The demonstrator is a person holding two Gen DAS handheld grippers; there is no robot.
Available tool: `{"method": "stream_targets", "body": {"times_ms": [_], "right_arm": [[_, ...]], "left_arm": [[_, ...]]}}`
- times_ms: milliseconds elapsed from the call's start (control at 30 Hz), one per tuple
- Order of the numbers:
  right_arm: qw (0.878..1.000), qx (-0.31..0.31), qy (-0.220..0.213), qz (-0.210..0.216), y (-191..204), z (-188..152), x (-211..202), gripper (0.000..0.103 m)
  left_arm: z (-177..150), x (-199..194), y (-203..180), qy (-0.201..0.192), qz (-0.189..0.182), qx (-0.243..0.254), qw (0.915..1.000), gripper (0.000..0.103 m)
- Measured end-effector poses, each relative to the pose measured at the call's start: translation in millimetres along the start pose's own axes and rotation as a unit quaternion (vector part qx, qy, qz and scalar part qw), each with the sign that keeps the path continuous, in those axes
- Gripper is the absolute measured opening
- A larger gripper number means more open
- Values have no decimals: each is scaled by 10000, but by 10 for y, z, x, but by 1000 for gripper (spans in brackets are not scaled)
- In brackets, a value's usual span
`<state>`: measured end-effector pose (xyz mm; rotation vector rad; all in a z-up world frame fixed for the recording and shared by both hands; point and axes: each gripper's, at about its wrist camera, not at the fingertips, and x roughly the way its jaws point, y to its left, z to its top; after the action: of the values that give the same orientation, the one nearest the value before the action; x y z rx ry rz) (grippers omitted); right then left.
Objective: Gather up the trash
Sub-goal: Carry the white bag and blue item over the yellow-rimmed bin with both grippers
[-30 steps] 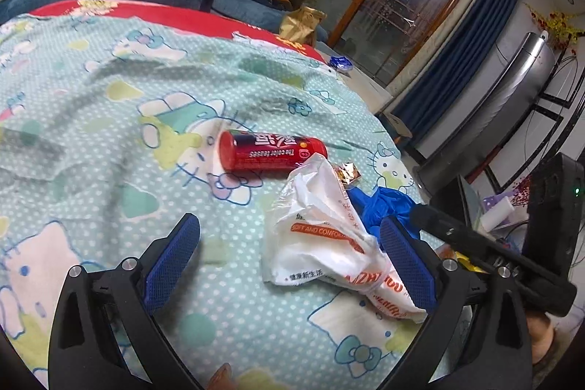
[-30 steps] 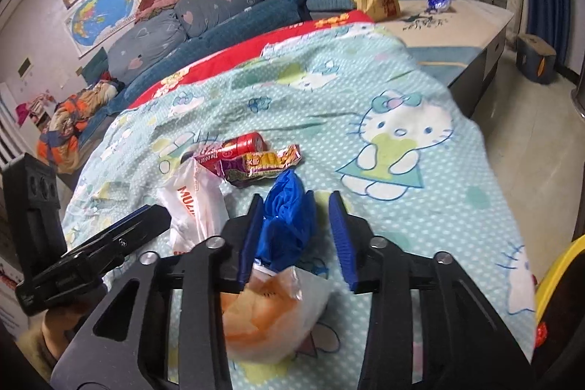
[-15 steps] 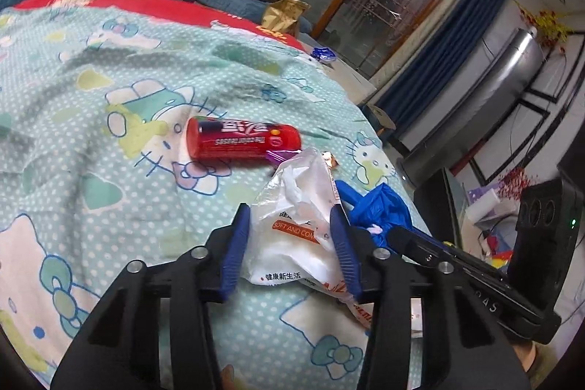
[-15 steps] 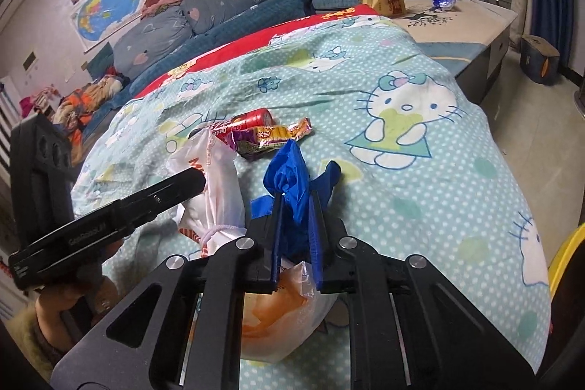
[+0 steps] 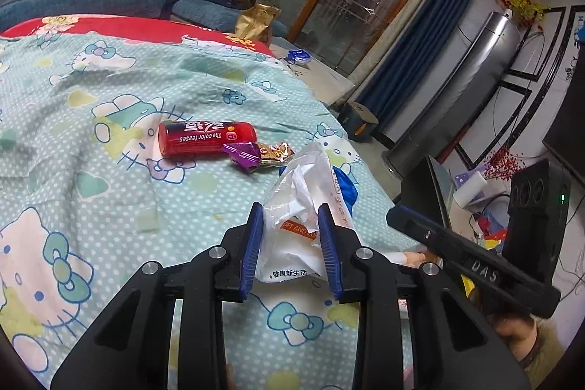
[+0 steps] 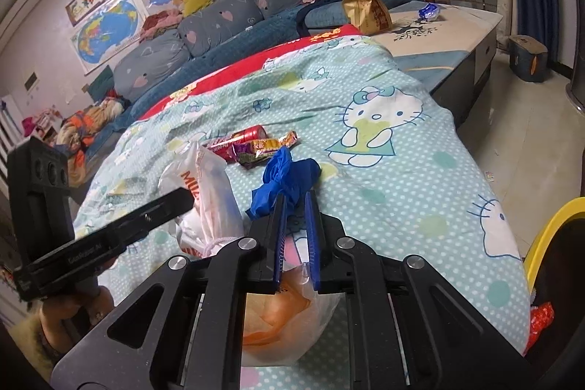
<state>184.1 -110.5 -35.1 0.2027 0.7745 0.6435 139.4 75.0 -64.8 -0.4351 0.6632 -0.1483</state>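
On the cat-print bedspread lie a red can and a purple-and-gold candy wrapper. My left gripper has its jaws closing, and its blue pads squeeze a crumpled white plastic bag. In the right wrist view that bag hangs from the left gripper. My right gripper is shut on a bunched blue glove, which sticks up past its tips. The can and the candy wrapper lie just beyond.
A clear bag with orange contents lies under the right gripper. A yellow bin rim shows at the bed's right edge. A gold bag and a blue wrapper sit on the far side table. Sofa cushions line the back.
The left jaws went from wide open to pinching the white bag. The right jaws closed on the blue glove. Both grippers drew back, and the candy wrapper came into the left view.
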Motion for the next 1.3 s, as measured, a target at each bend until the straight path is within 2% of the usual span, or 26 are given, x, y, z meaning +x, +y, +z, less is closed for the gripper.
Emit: {"method": "stream_targets", "body": {"times_ms": [33, 100, 400, 433, 500, 733, 1033, 1300], "right_arm": [[10000, 61, -40, 11, -17, 28, -4, 7], [9997, 176, 14, 173, -48, 104, 39, 18], [9985, -156, 495, 178, 109, 304, 479, 19], [9980, -199, 585, 112, 124, 300, 520, 17], [9979, -238, 600, 56, 136, 285, 520, 1], [9998, -52, 189, -38, -51, 248, 187, 1], [9984, 377, -379, -196, -448, 204, -417, 1], [9944, 636, -697, -470, -775, 158, -855, 1]], "left_arm": [[-12, -18, -12, 18, 26, 57, 10000, 29], [-49, -72, -42, 29, 105, 205, 9997, 28], [-137, -271, -176, 56, 129, 561, 9983, 28], [-139, -276, -189, 47, 144, 601, 9981, 28], [-144, -291, -222, 23, 160, 666, 9976, 28], [-152, -271, -346, 33, 25, 759, 9971, 27], [-155, -208, -705, 33, -201, 1089, 9938, 27], [-195, -103, -1073, 97, -449, 1452, 9883, 27]]}}
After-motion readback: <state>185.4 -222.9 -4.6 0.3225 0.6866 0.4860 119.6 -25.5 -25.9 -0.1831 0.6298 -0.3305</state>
